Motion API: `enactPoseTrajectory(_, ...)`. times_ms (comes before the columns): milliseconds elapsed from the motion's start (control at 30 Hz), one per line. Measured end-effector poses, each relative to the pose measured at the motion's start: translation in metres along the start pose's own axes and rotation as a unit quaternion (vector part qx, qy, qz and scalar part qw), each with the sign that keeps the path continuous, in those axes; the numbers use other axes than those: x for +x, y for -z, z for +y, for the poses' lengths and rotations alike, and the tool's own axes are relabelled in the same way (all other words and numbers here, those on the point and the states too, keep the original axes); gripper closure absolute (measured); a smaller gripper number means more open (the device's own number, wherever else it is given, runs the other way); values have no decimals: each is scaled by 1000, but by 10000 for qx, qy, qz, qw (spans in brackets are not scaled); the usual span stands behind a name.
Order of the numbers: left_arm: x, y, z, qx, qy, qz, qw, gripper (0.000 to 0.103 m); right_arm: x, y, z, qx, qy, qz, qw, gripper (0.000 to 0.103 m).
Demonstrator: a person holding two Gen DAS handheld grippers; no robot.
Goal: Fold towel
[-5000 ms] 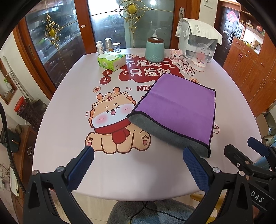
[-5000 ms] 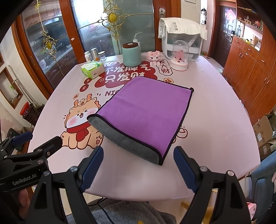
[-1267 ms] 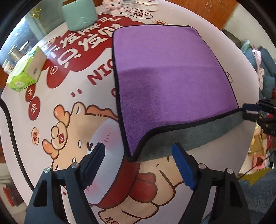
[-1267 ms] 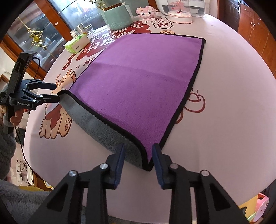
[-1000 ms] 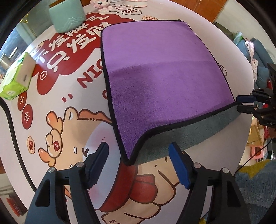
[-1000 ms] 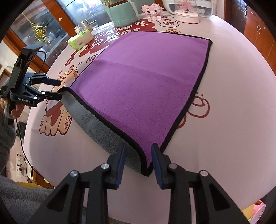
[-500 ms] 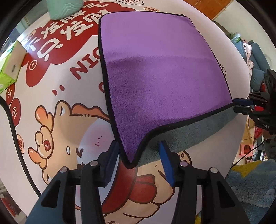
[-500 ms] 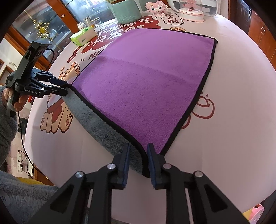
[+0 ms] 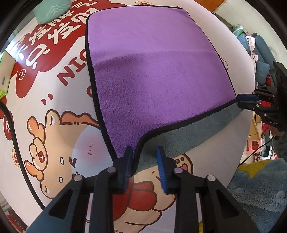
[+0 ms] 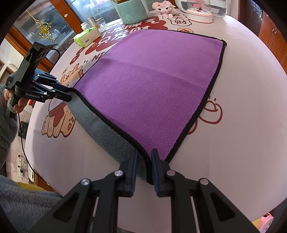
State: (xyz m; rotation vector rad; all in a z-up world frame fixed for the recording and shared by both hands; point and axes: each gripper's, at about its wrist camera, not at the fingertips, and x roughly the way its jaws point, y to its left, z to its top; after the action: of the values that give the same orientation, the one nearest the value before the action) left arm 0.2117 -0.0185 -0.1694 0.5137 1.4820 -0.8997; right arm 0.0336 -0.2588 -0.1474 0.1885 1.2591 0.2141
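Observation:
A purple towel (image 9: 157, 71) with black trim and a grey underside lies folded once on the table; it also shows in the right wrist view (image 10: 157, 86). My left gripper (image 9: 145, 161) is shut on the towel's near left corner, its fingers narrowed around the fold. My right gripper (image 10: 144, 164) is shut on the near right corner. Each gripper shows in the other's view: the right one (image 9: 249, 101) at the towel's far corner, the left one (image 10: 61, 94) likewise. Both corners are lifted slightly off the table.
The pink printed tablecloth (image 10: 242, 125) covers a round table. At the back stand a teal jar (image 10: 131, 9), a green tissue box (image 10: 87, 36), a pink figurine (image 10: 162, 8) and a domed ornament (image 10: 200, 12). A tissue box edge (image 9: 4, 71) shows left.
Both grippers closed further onto the towel's near corners; the left gripper's jaws narrowed a lot. The near edge has lifted a little.

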Motion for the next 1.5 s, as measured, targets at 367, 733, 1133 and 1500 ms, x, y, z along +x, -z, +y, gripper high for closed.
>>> enactPoseTrajectory(367,8,0,-10,-21,-410,146,9991,93,0,0,6,-179,191,14,9997,96)
enactPoseTrajectory(733,-10,-7,-32,26,-1070,-124,9942,98,-17,-5,15,-259,521,-292,9979,98)
enactPoseTrajectory(1133,-60,-75,-17,-362,-1985,-1104,9732,98,-60,-71,-5,157,1117,-1248,9857,99)
enactPoseTrajectory(1500,-71,-154,7,-775,-2571,-1731,9476,98,-58,-153,-53,691,1532,-1728,9705,99)
